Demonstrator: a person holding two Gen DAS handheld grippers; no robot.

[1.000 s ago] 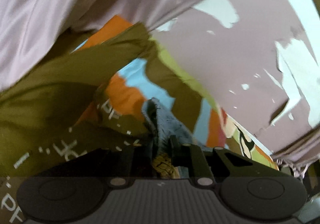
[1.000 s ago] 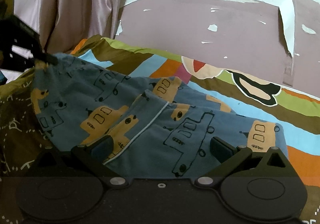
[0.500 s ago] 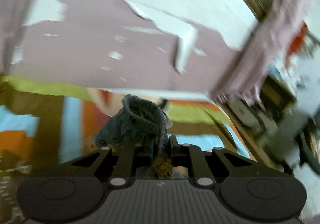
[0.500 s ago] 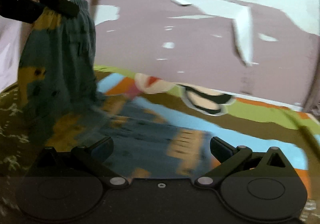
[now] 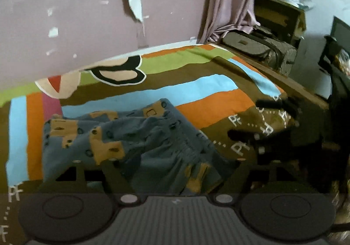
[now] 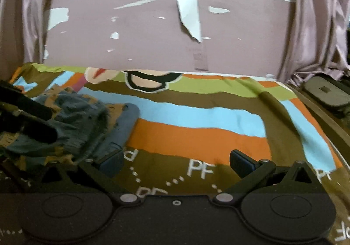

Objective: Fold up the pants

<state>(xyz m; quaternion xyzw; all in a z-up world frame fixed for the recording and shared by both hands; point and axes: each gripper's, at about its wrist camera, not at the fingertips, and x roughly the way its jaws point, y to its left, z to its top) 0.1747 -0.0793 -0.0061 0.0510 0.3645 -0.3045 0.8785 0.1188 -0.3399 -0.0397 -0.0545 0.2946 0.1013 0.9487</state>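
The blue pants (image 5: 135, 135) with tan vehicle prints lie bunched on the striped bedspread (image 5: 196, 87). My left gripper (image 5: 172, 168) has its jaws spread wide, with the waistband draped loosely between and over them. In the right wrist view the pants (image 6: 87, 118) lie at the left, and the left gripper shows there as dark fingers (image 6: 32, 120) over the cloth. My right gripper (image 6: 175, 159) is open and empty over the brown part of the bedspread, just right of the pants. It also shows as a dark shape in the left wrist view (image 5: 273, 126).
A peeling mauve wall (image 6: 153, 37) backs the bed. Pink curtains (image 6: 317, 26) hang at both sides. A grey bag (image 5: 258, 46) and dark furniture (image 5: 336, 52) stand beyond the bed's right edge (image 5: 295, 85).
The left gripper carried the lifted waistband across and down onto the bed, then opened and let it go. The right gripper stayed open and now sits right of the pants.
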